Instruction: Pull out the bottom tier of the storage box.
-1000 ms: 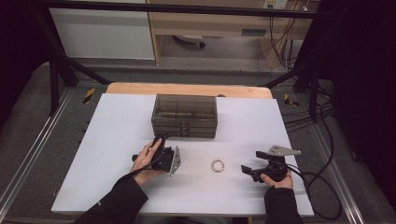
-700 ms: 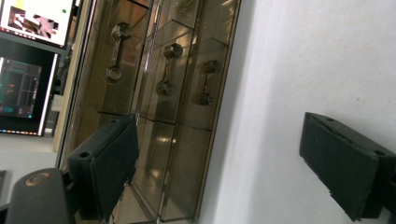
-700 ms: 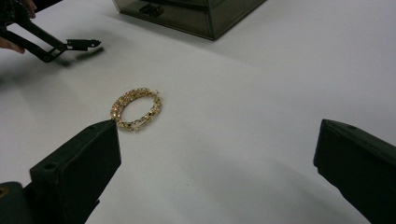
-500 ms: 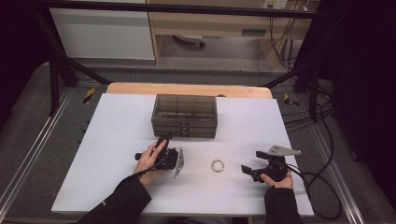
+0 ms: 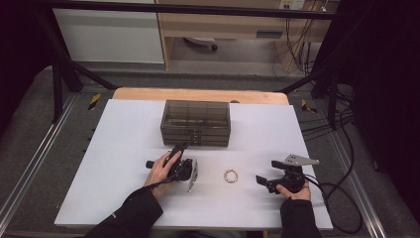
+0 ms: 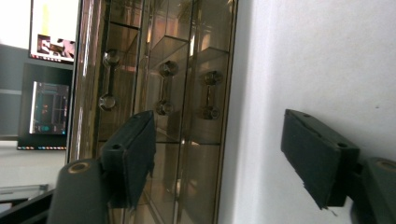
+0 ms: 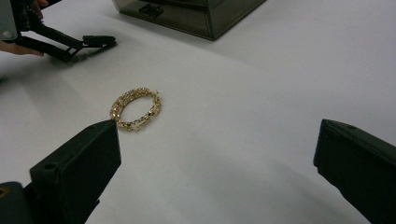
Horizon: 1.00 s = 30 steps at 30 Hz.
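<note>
The left gripper (image 5: 179, 148) is rolled on its side just short of the drawer box (image 5: 195, 123), its jaws parted with nothing between them and just now narrowing. They should straddle one drawer handle (image 6: 163, 87) squarely before closing. The bracelet (image 5: 231, 175) lies between the grippers, ahead of the right gripper (image 5: 261, 180), which rests released.

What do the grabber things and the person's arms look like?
Both grippers, the left gripper and the right gripper, are black with two blocky jaws. A grey three-cornered plate tops the right one, and a black cable trails from it. The sleeves are black.
</note>
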Tool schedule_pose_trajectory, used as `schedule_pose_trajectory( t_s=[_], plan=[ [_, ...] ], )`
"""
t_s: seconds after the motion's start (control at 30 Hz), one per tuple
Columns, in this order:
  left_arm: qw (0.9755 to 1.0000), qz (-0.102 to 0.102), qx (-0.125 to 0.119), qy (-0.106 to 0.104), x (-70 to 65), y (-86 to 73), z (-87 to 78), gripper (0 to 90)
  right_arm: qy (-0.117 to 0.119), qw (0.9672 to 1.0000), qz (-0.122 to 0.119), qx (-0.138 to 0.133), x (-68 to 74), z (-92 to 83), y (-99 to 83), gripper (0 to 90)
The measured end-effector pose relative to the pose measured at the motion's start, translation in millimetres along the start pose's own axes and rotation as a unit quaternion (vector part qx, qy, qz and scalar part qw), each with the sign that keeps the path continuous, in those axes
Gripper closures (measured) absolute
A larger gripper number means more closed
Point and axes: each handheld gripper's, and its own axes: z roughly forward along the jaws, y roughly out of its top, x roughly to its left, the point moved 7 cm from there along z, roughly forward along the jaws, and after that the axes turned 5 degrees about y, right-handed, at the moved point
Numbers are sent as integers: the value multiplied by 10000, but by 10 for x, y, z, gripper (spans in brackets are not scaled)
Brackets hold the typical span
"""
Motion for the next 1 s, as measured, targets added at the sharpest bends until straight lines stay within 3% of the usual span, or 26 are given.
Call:
schedule_pose_trajectory(
  t_s=[0.13,0.4,0.63,1.0],
  plan=[
    [9999,111,37,44,-13,-3,22,310,-1,10000,-1,2,0,0,0,11],
    [9997,149,4,178,-37,15,65,353,1,10000,-2,-2,-1,0,1,11],
    [9989,356,28,293,-55,31,95,401,-5,10000,-7,7,-2,-2,0,11],
    [9981,504,59,360,-88,30,156,478,-8,10000,0,1,-1,1,0,11]
  ],
)
